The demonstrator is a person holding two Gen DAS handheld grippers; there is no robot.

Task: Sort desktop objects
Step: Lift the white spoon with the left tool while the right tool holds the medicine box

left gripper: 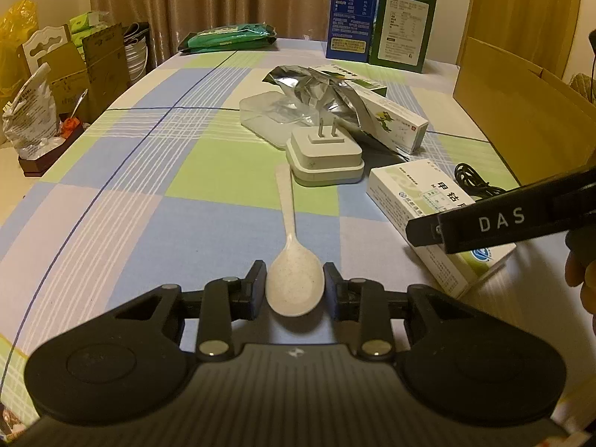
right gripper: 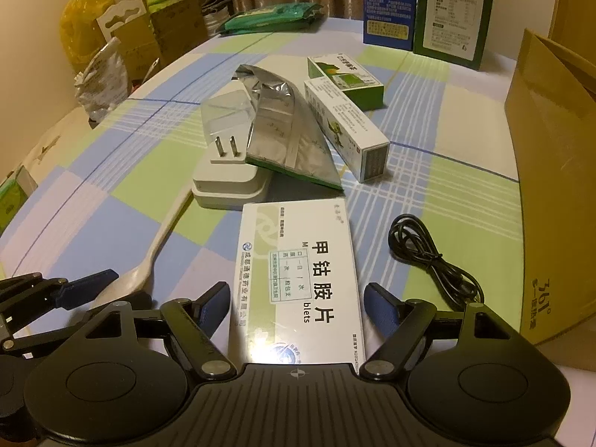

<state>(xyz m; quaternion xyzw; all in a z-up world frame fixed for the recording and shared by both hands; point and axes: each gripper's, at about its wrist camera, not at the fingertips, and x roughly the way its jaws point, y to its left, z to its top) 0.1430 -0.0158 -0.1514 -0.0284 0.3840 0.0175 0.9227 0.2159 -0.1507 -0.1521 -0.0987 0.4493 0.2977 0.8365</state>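
Left claw (left gripper: 295, 275) | you held it open astride spoon (left gripper: 294, 283) bowl, handle running straight ahead | right claw (right gripper: 296, 300) open astride medicine box (right gripper: 298, 279), long axis ahead.

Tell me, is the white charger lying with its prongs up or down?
Prongs up: the white charger lies flat on the table, both metal pins pointing upward.

The left gripper (left gripper: 295, 273) sits low, its jaws parted with a finger at 9 and at 3 o'clock. The right gripper (right gripper: 296, 298) is spread wider (its arm crosses the left wrist view at 3 o'clock), fingers (right gripper: 214, 303) pointing toward 12.
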